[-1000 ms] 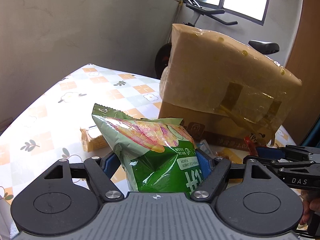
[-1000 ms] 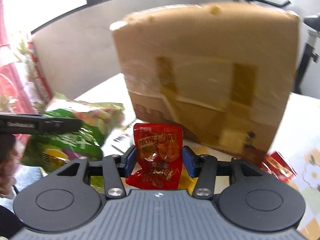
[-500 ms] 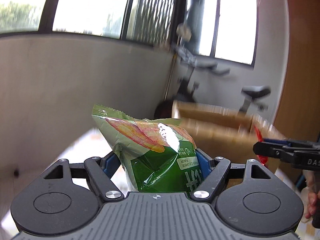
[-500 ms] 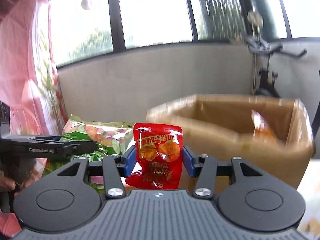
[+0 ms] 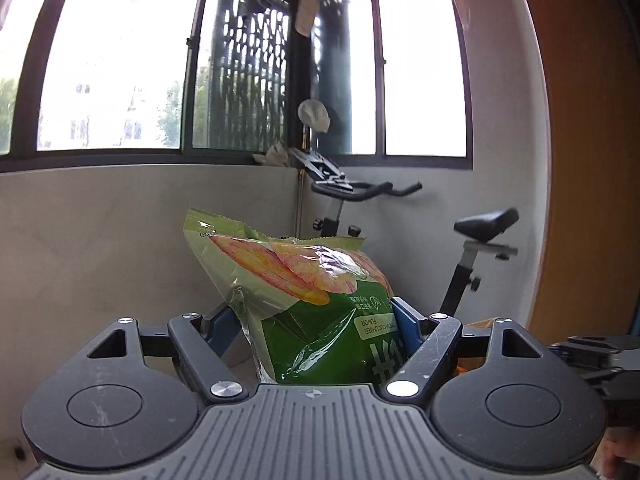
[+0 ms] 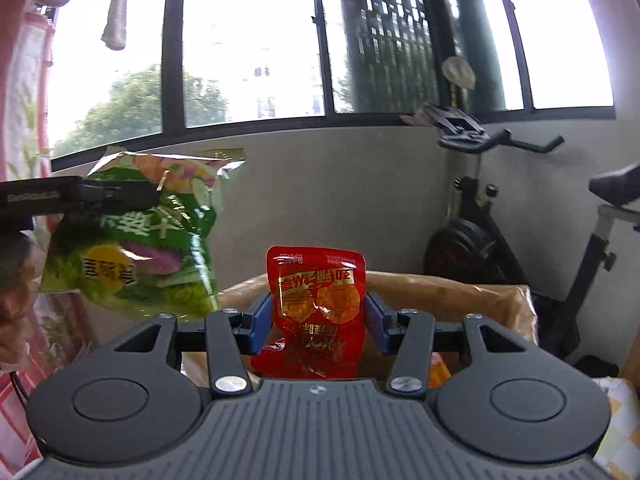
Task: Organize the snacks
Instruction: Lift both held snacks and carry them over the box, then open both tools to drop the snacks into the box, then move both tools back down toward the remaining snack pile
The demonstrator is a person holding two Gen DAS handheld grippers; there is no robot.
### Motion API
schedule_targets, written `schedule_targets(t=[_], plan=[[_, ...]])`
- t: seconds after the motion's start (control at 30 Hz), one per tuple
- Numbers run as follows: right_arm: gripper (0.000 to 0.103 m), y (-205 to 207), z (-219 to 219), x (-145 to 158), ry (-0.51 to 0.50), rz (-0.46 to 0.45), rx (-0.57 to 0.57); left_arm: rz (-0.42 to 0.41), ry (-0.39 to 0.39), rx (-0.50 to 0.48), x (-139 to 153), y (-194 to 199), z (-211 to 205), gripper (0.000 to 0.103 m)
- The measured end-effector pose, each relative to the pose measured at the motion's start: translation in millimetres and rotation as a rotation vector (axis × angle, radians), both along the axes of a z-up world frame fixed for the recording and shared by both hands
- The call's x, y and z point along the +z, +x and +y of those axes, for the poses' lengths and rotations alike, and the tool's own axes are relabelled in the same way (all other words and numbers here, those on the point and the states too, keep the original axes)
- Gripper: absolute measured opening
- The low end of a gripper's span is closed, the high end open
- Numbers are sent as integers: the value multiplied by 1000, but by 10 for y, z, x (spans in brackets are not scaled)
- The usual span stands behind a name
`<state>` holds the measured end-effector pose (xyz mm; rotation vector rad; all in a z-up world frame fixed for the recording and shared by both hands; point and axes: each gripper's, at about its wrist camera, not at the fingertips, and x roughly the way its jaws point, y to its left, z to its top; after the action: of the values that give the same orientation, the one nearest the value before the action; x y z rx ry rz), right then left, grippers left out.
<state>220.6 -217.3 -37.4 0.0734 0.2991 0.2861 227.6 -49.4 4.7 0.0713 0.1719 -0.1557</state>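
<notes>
My left gripper (image 5: 316,322) is shut on a green chip bag (image 5: 304,300) and holds it high in the air. The same bag (image 6: 136,236) shows at the left of the right wrist view, with the left gripper's finger (image 6: 80,196) across it. My right gripper (image 6: 316,320) is shut on a small red snack packet (image 6: 316,308), held above the near rim of an open cardboard box (image 6: 460,296). An orange item (image 6: 438,372) lies inside the box. The right gripper's fingertips (image 5: 588,350) show at the lower right of the left wrist view.
An exercise bike (image 5: 460,240) stands behind the box by the grey wall (image 5: 100,240), and it also shows in the right wrist view (image 6: 520,216). A corner of the patterned tablecloth (image 6: 620,416) shows at the lower right. Windows fill the upper part of both views.
Both grippers rose from beside the box to above its rim, each keeping its packet. The table dropped out of the left view. The box's open top came into the right view.
</notes>
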Motion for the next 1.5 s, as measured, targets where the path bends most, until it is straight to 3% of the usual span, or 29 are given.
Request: schedule_targets(t=[0.23,0.37,0.47,0.57,0.77,1.1,1.3,1.5], plan=[[51,166,-128,-167,20,58,-29,106,190,3,-267,548,-432,80],[53,191,-83,-232,13,74,-27,215,242,-59,-427,716,-467,82],[57,212,-63,-277,5,99,-24,292,209,-94,-511,807,-357,83],[59,199,-61,-309,-6,113,-31,335,125,-128,-495,792,-187,86],[62,125,-133,-294,19,115,-55,306,-14,-119,-395,662,112,87],[62,-339,-392,-153,21,46,-101,226,-80,-53,-427,163,582,87],[62,-675,-607,-209,-13,27,-168,221,-53,39,-712,-198,977,86],[62,-897,-786,-411,-23,71,-238,288,-110,135,-1100,-397,1371,86]])
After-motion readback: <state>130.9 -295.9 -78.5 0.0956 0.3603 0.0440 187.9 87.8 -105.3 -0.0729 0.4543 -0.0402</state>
